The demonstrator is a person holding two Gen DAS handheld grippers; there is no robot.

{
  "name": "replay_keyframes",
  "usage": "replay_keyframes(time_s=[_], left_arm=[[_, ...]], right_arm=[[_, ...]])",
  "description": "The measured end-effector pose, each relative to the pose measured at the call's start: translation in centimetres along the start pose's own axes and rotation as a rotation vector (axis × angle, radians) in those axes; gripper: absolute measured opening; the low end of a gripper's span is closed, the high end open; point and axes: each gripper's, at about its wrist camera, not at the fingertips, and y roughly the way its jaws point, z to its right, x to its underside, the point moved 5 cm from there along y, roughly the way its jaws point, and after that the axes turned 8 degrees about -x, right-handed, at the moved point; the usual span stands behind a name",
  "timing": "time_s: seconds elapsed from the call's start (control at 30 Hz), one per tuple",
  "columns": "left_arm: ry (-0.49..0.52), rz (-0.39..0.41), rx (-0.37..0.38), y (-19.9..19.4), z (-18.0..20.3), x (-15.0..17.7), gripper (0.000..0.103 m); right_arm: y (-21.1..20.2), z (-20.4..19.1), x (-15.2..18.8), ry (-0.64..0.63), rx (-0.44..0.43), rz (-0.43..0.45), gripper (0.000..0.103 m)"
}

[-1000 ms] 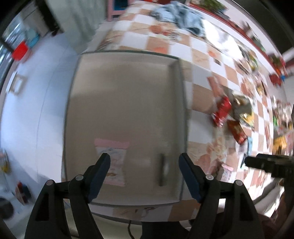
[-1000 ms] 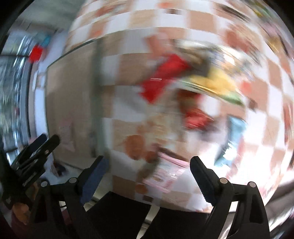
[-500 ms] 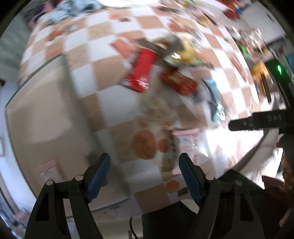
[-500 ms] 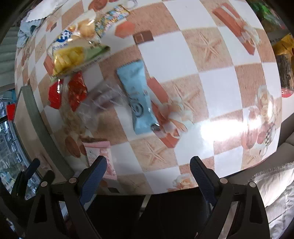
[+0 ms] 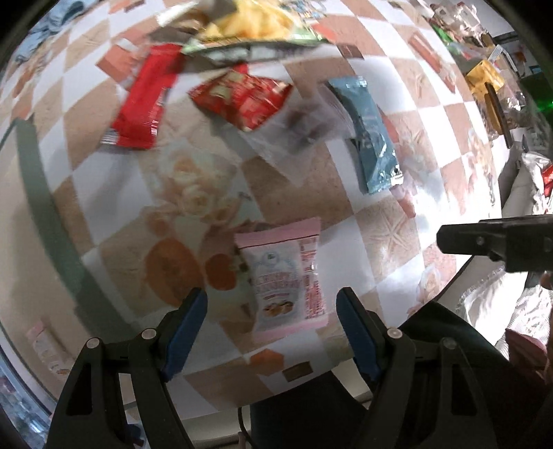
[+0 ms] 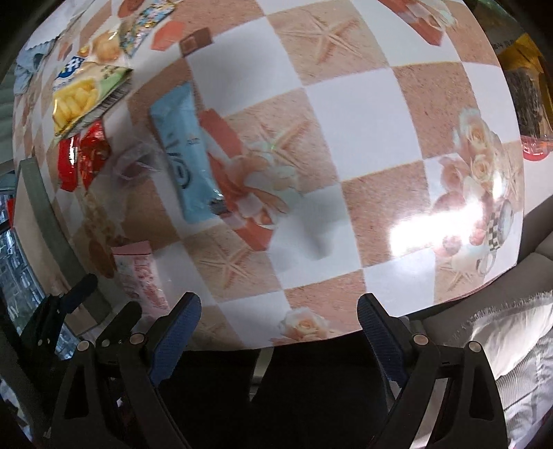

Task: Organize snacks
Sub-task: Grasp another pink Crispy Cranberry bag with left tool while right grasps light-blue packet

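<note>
A pink snack packet (image 5: 285, 281) lies flat on the checkered tablecloth, near the table's front edge. My left gripper (image 5: 273, 311) hangs open above it, its blue pads on either side and apart from it. Farther off lie a long red packet (image 5: 145, 98), a red foil packet (image 5: 242, 98), a clear wrapper (image 5: 304, 127), a blue packet (image 5: 371, 134) and a yellow chips bag (image 5: 249, 20). My right gripper (image 6: 278, 316) is open over bare cloth at the table's front edge, with nothing between its fingers. The pink packet (image 6: 140, 276) shows at its lower left, the blue packet (image 6: 183, 148) farther up.
A beige tray with a dark green rim (image 5: 52, 214) lies at the left and holds another pink packet (image 5: 43, 349). More snack bags (image 6: 525, 89) crowd the table's far right. A white cushion (image 6: 511, 338) lies below the table edge at the right.
Both grippers have swung rightward from over the tray to the snack-strewn cloth and come lower. The pink packet now lies between the left gripper's fingers. Neither gripper's opening has changed.
</note>
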Motion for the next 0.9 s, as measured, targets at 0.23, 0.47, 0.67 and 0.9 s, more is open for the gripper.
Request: replay_keyframes(time_s=[0.23,0.47,0.67,0.9], left_arm=[[-0.017,-0.037,-0.091,2.4,0.9,-0.4,0.080],[-0.104,-0.016,-0.160,2.9,-1.5,-0.8,0.082],[-0.159,-0.017,-0.159,2.8,-3.7,-1.2,0.082],[-0.177,-0.023,-0.173,2.8,-5.1,-1.3,0.085]], right_arm=[[-0.1,1.0,0.0,-0.012,0.023,-0.019,0.093],[0.5,0.1,-0.1,-0.067,0.048,-0.011,0.093],[0.3,-2.5,-1.8,-0.116,0.064,0.031,0.093],[0.9,-5.6,-5.1,-0.203,0.125,0.117,0.093]])
